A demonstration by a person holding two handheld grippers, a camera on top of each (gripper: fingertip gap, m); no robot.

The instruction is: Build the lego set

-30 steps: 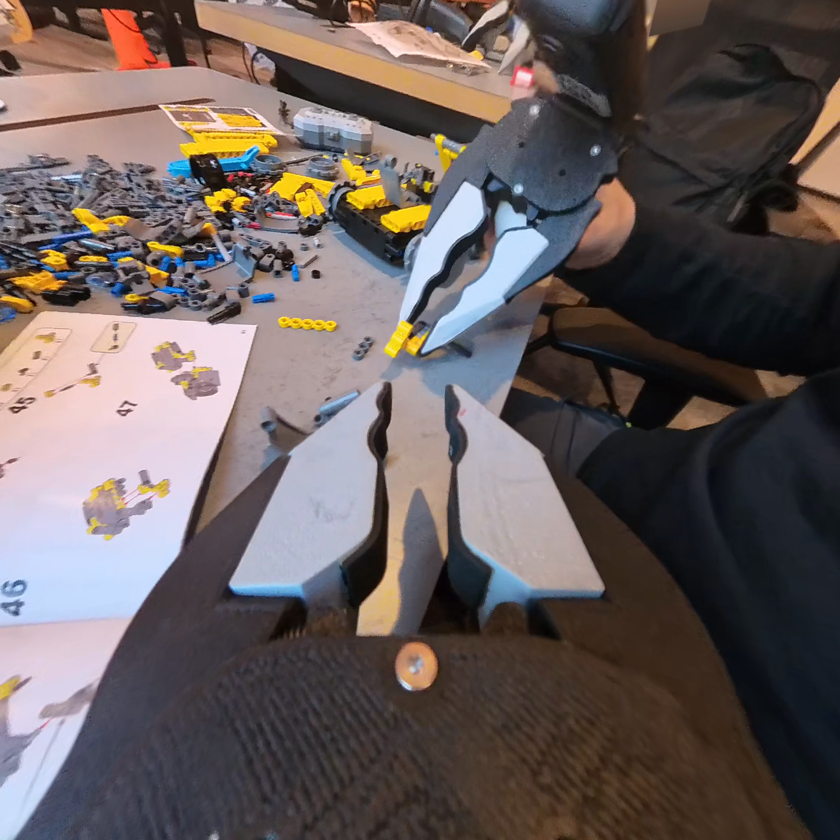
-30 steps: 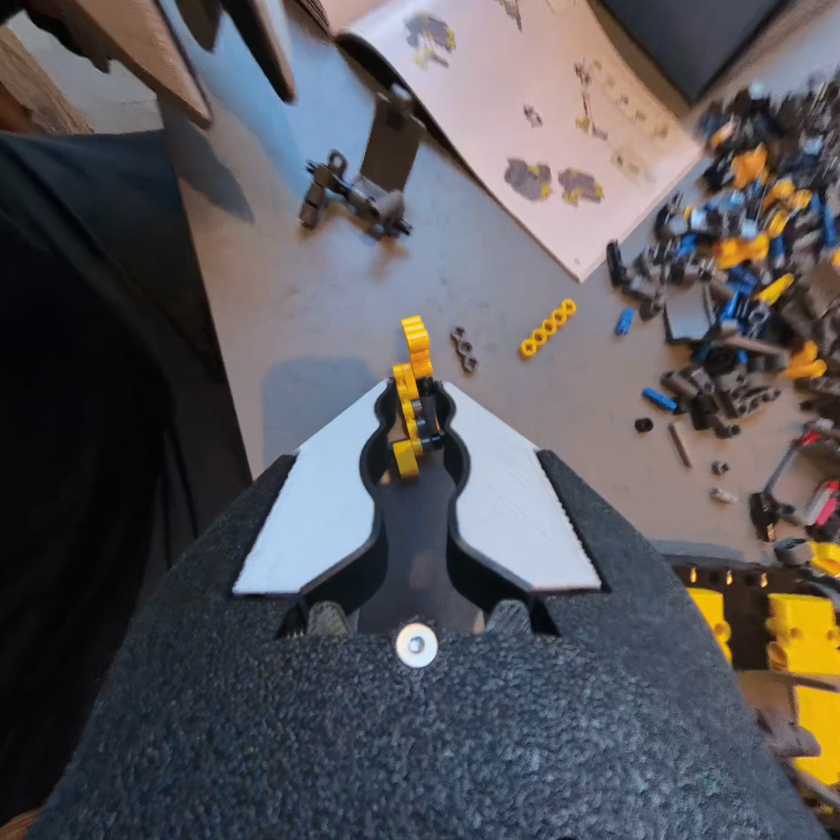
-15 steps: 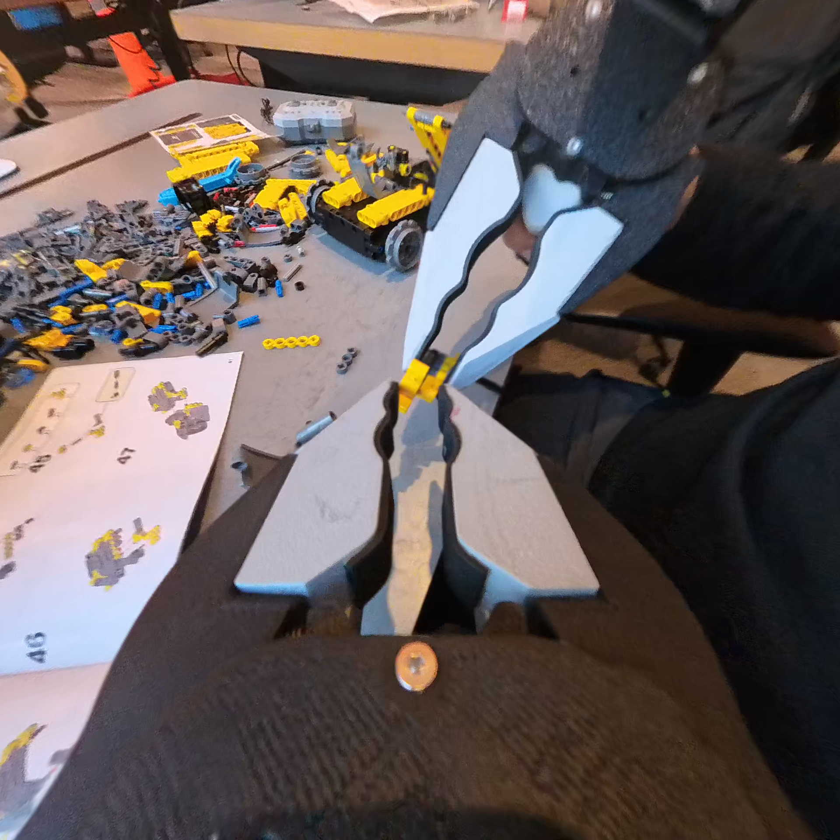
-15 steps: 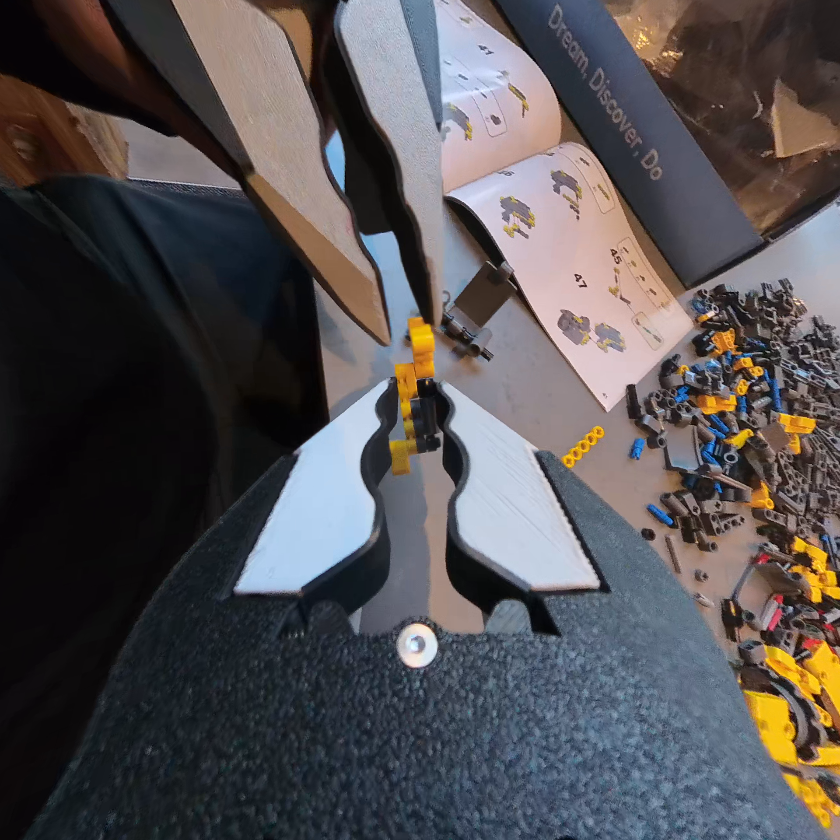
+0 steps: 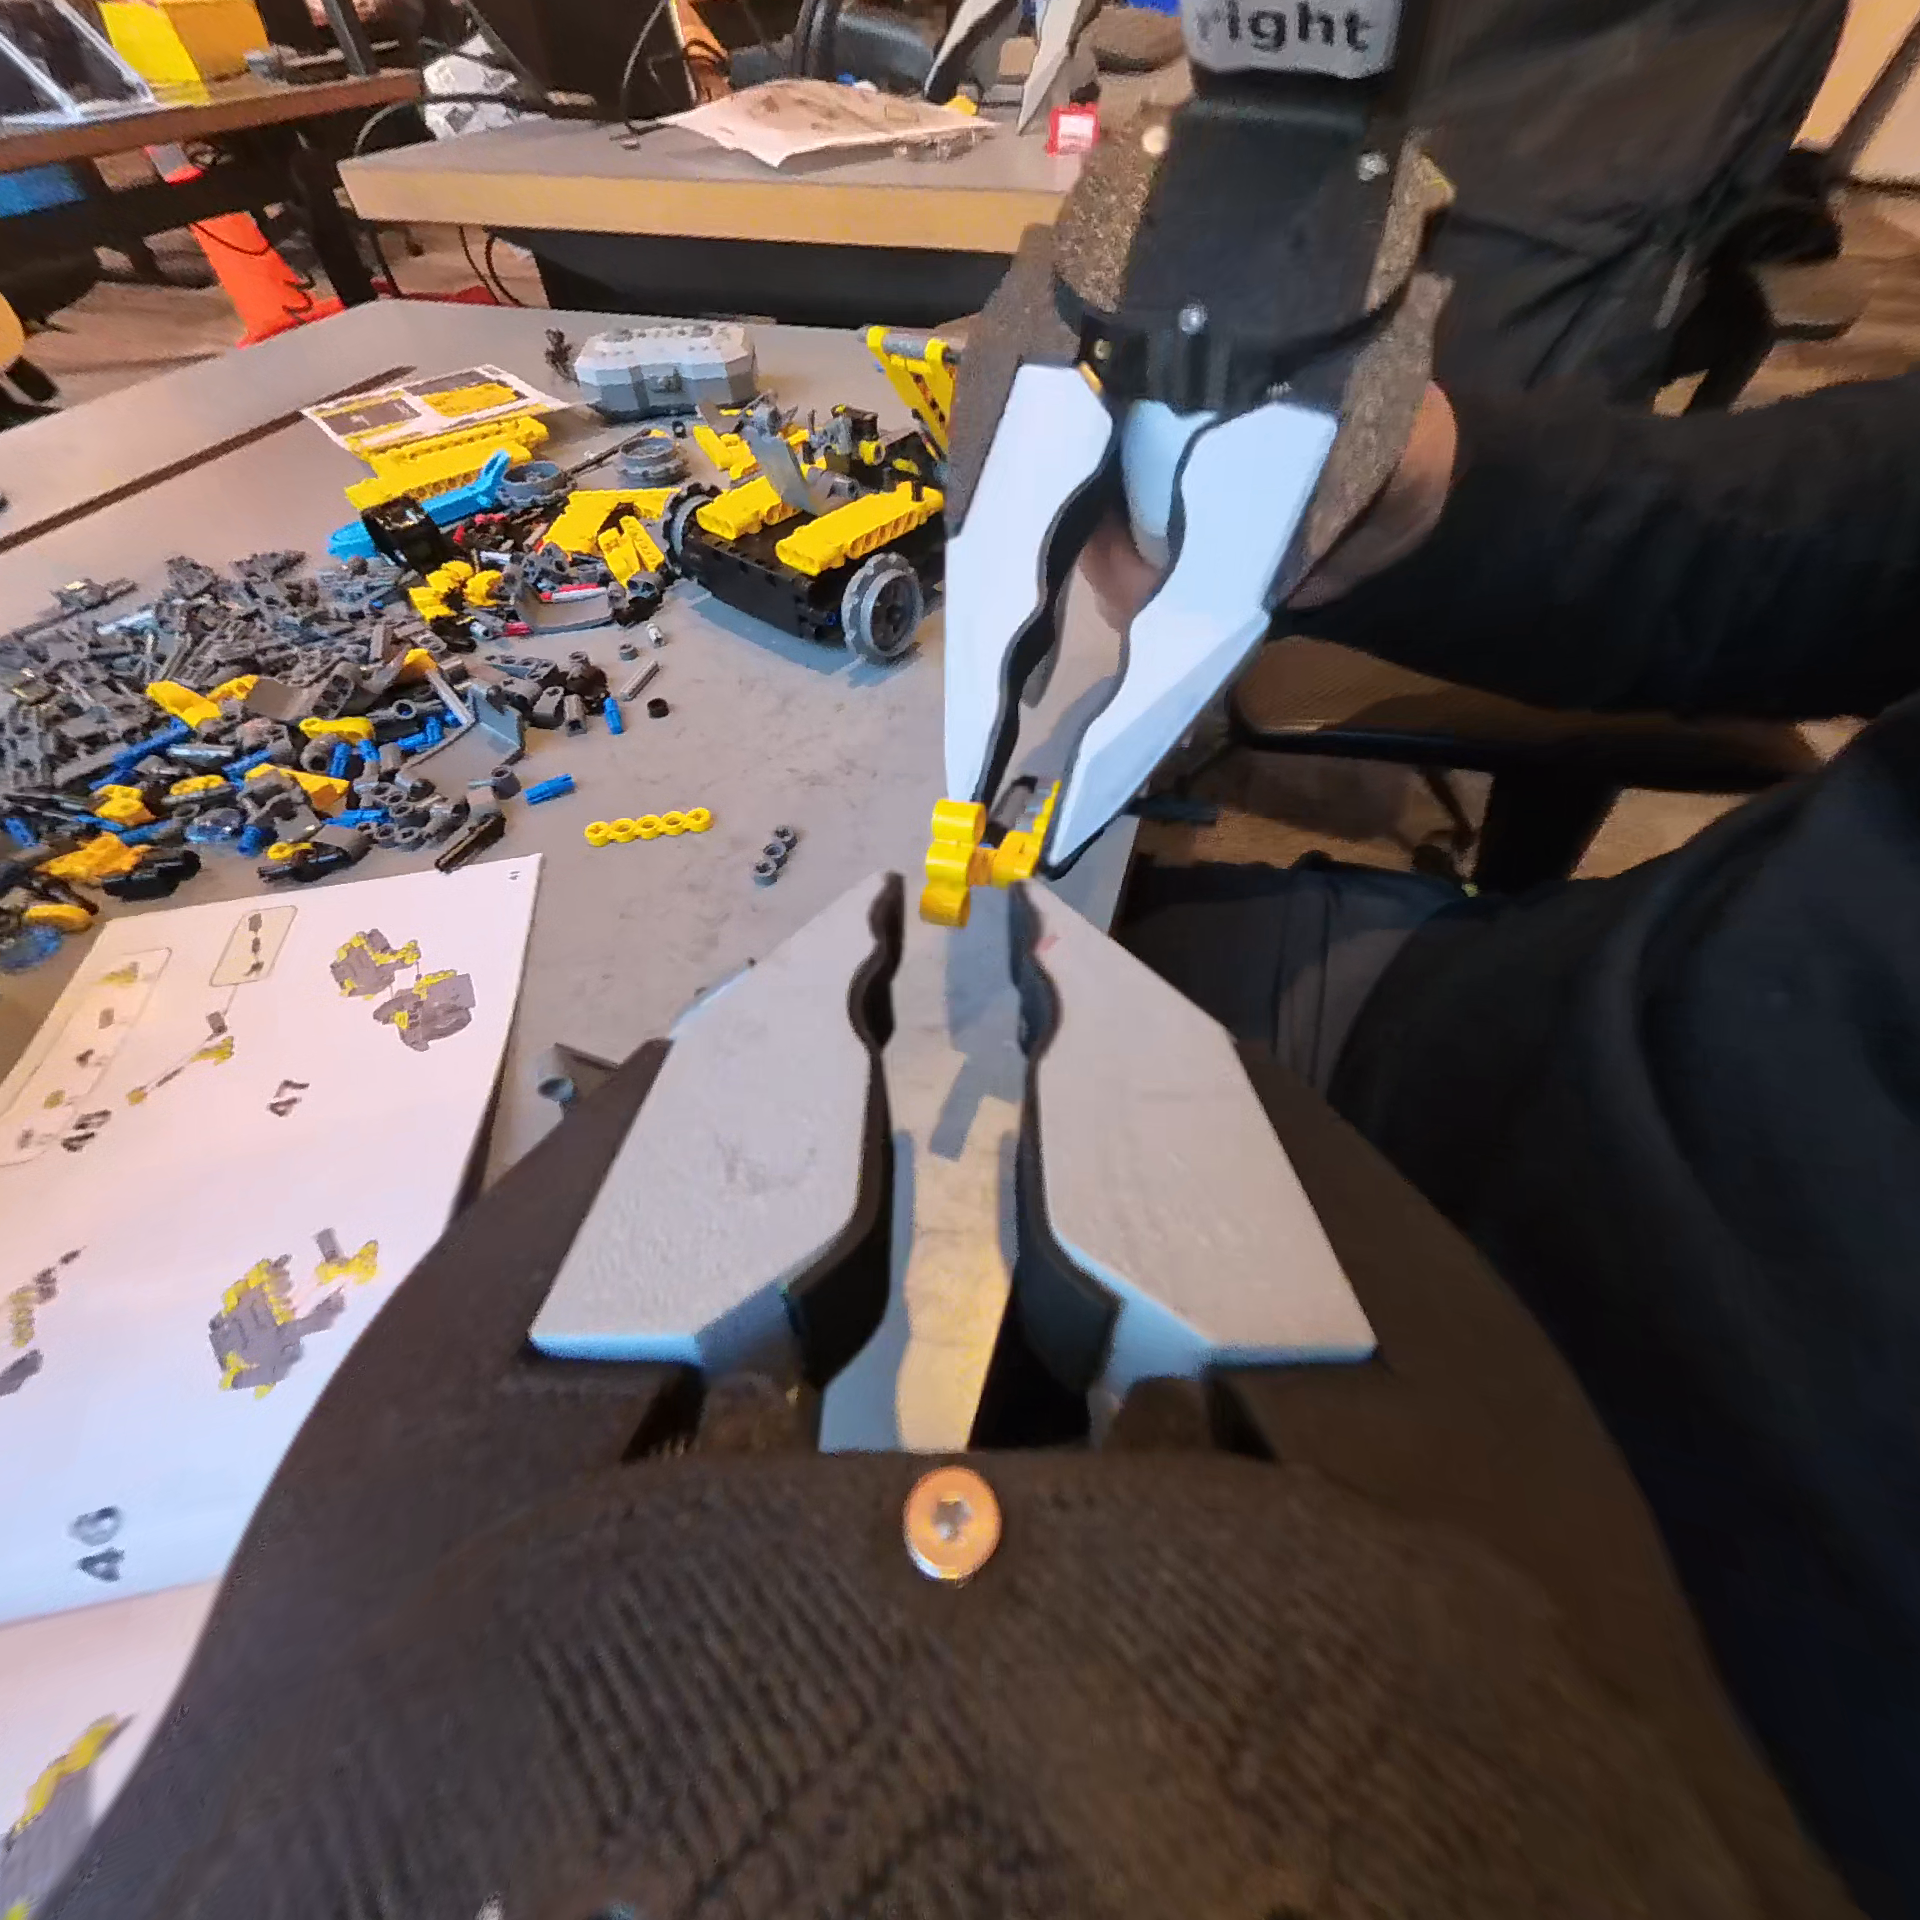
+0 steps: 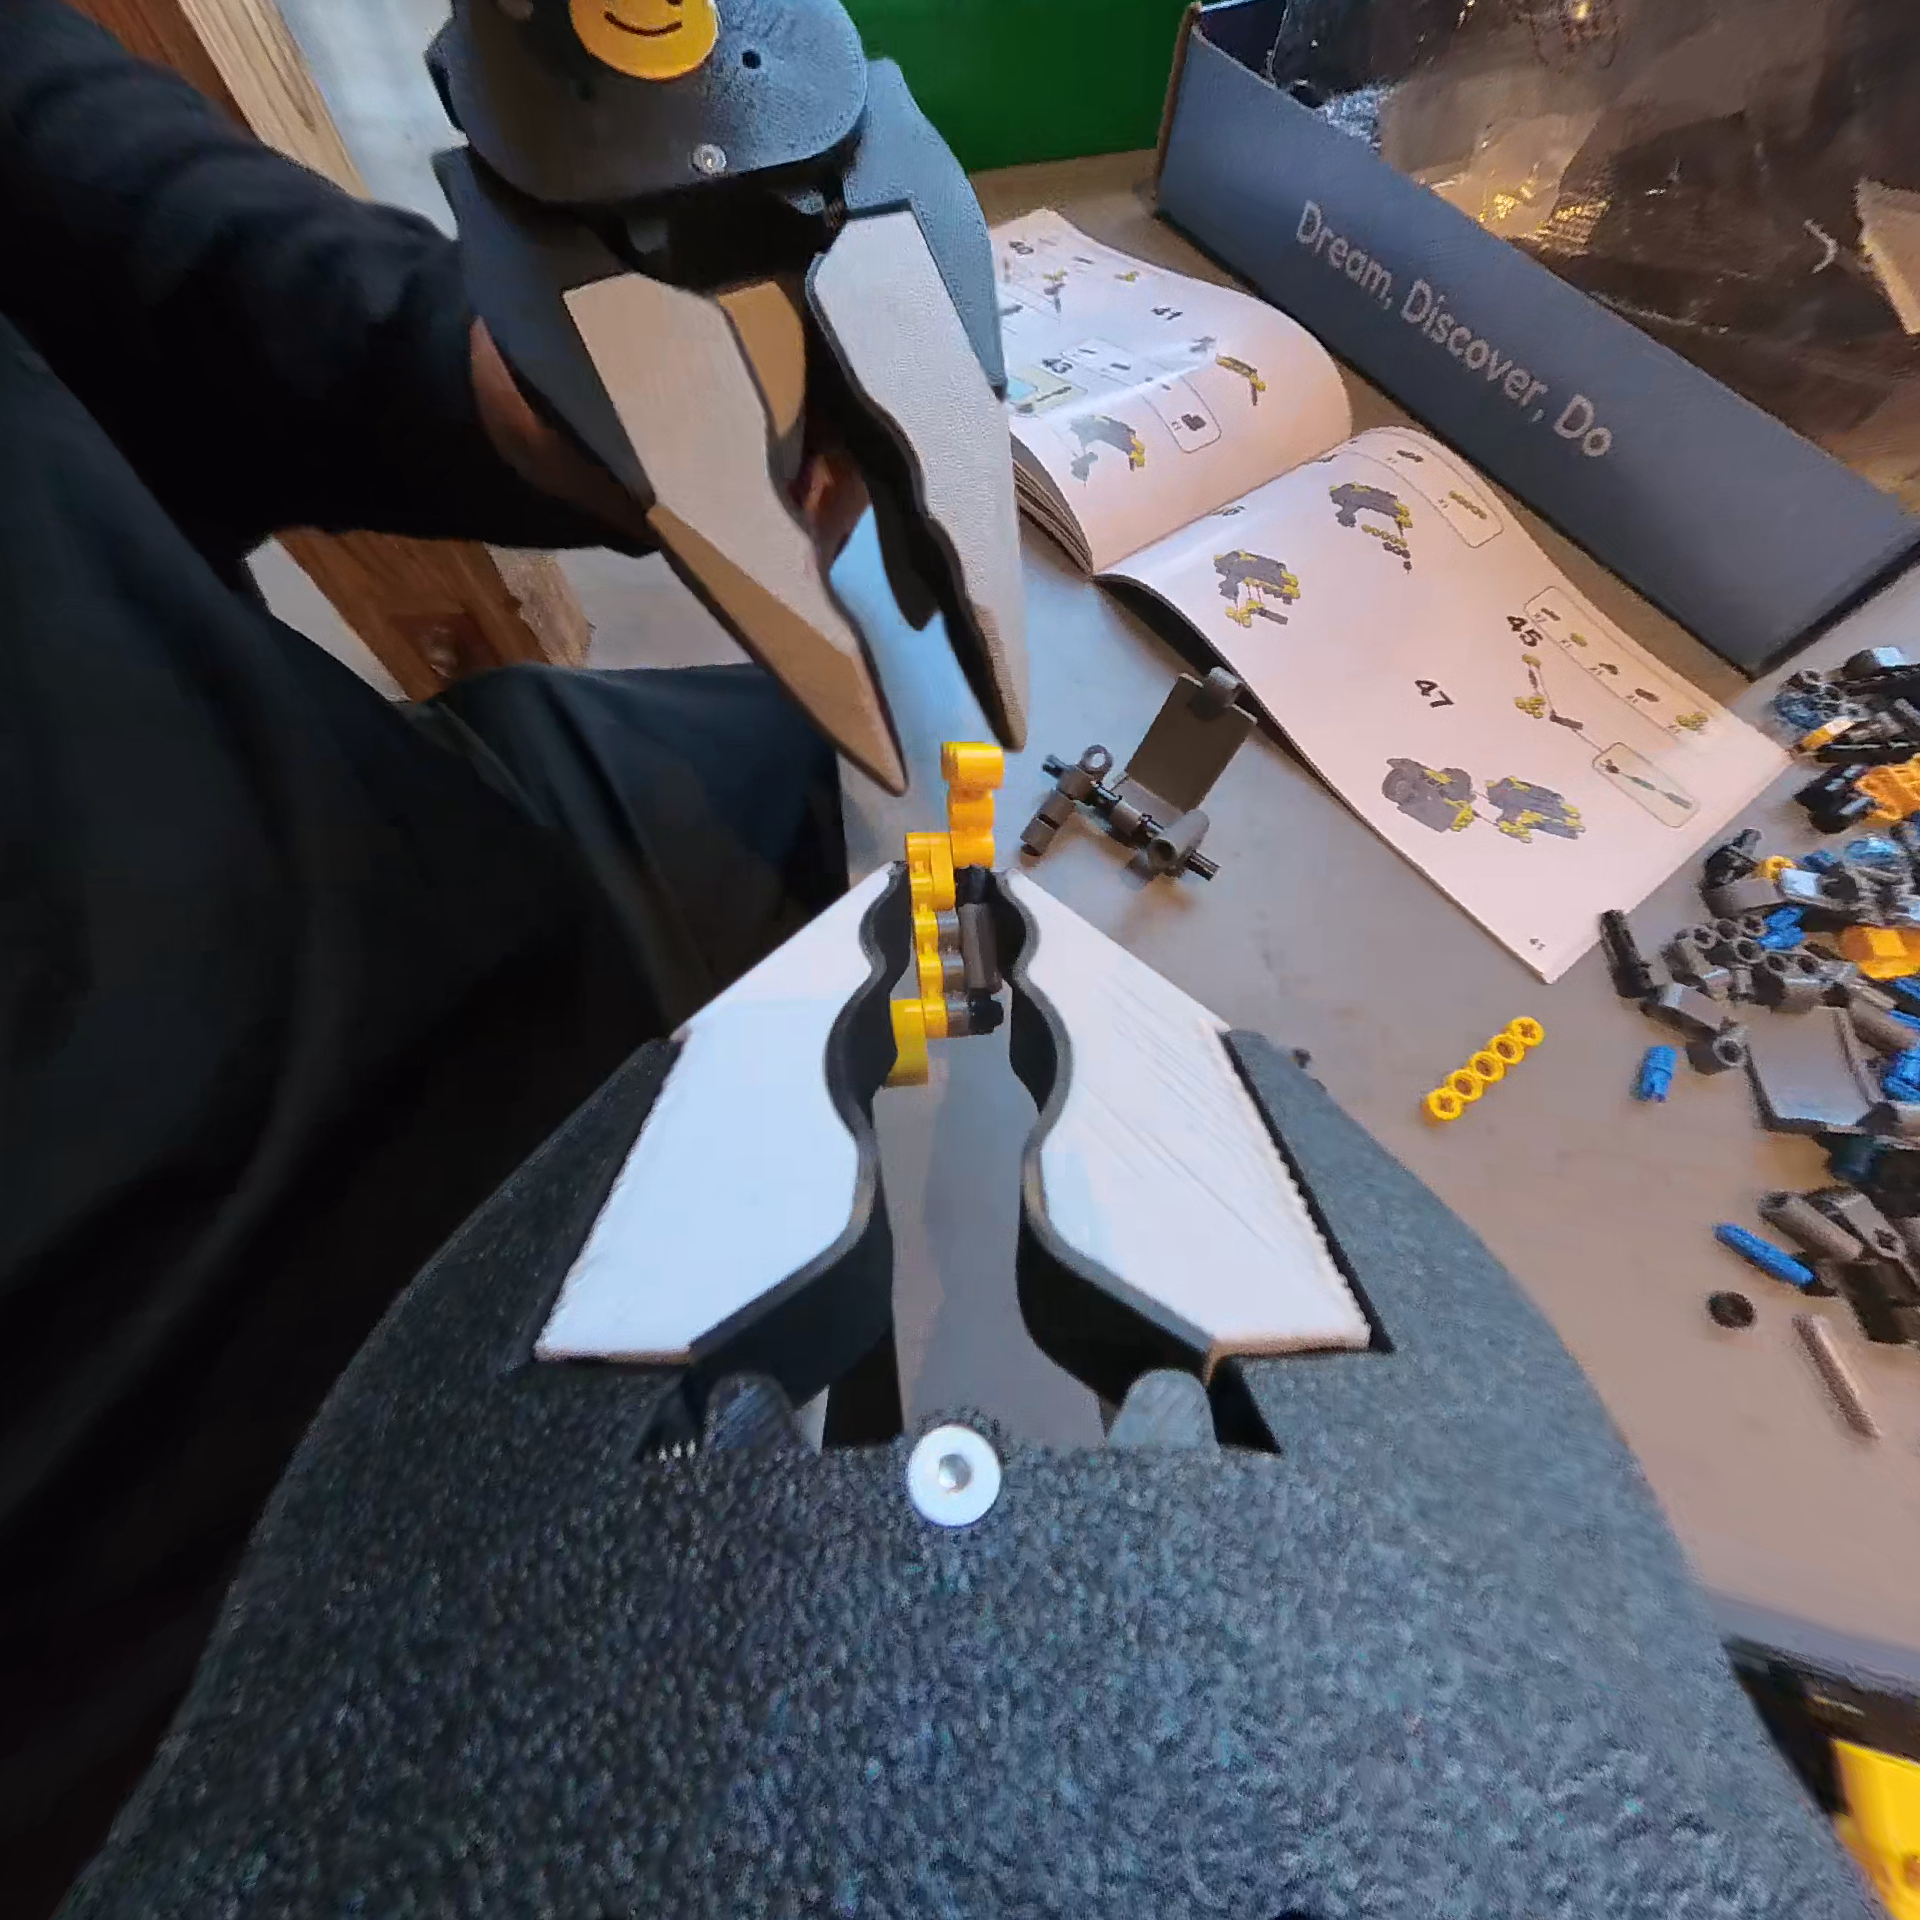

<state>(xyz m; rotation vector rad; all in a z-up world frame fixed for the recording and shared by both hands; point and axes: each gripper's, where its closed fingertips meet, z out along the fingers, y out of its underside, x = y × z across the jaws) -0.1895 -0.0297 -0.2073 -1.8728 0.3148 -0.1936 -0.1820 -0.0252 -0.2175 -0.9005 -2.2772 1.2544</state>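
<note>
My right gripper (image 6: 951, 883) is shut on a small yellow and dark grey brick assembly (image 6: 940, 935) and holds it above the grey table (image 6: 1351, 1143). The assembly's yellow end sticks out past the fingertips. My left gripper (image 5: 954, 904) is open and empty. Its tips point at that yellow end, which lies at the mouth of the gap without being clamped. In the left wrist view the right gripper (image 5: 1018, 831) comes down from the upper right with the assembly (image 5: 956, 852). In the right wrist view the left gripper (image 6: 954, 764) comes down from the top.
An open instruction booklet (image 5: 260, 1143) lies at the left, also seen in the right wrist view (image 6: 1351, 582). Behind it are a pile of loose parts (image 5: 260, 707) and a part-built yellow and black vehicle (image 5: 810, 540). A yellow beam (image 6: 1481, 1070), a small grey sub-assembly (image 6: 1143, 800) and a dark box (image 6: 1558, 395) are nearby. The tips of both grippers are at nearly the same place.
The right gripper has lifted the yellow assembly off the table and brought it to the left gripper's tips. The left gripper has risen to meet it and stays open.
</note>
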